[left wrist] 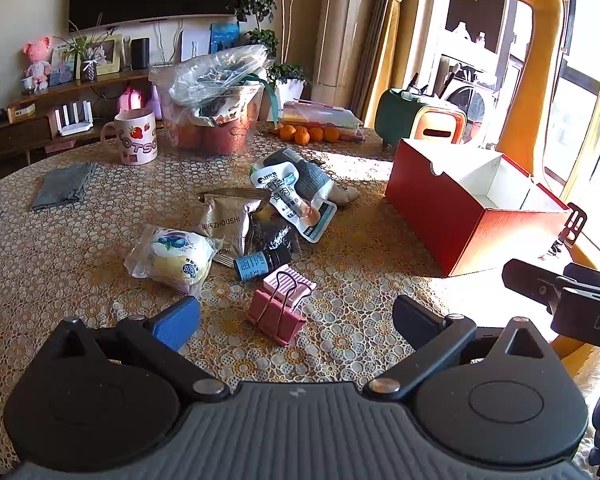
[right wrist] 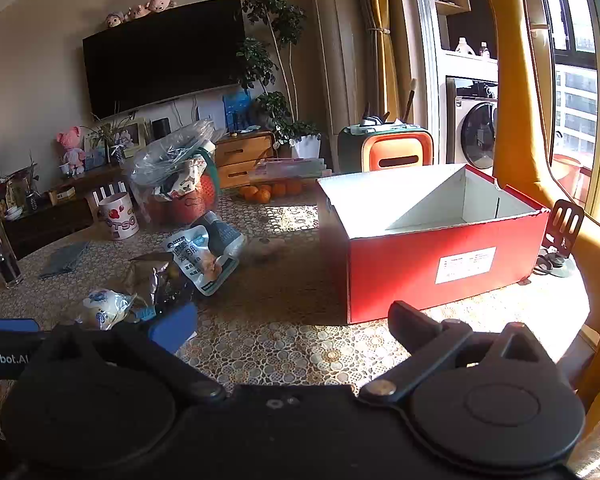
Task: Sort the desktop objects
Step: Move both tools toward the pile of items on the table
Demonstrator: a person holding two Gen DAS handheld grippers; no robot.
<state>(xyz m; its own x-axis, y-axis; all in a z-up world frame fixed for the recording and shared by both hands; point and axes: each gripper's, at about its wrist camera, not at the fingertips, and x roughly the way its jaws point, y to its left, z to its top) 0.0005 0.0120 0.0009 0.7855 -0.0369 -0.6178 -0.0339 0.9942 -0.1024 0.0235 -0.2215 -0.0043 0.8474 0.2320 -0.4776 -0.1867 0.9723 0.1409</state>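
The red box (right wrist: pixel 440 264) stands stiff and open-topped at the table's right, the crinkly, slippery snack bags (left wrist: pixel 228 220) heaped left of it want an edge pinch, the hard pink binder clip (left wrist: pixel 278 312) lies nearest, and both the left gripper (left wrist: pixel 296 316) and right gripper (right wrist: pixel 292 328) gape wide, empty, touching nothing.

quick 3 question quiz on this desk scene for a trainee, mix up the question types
1. True or false: the red box already holds sorted items.
2. Which item lies nearest the left tool? A) pink binder clip B) mug C) oranges
3. Fill in: both the left tool and the right tool have their jaws ____.

Key
1. False; the compartments that show look empty.
2. A
3. open, nothing between them
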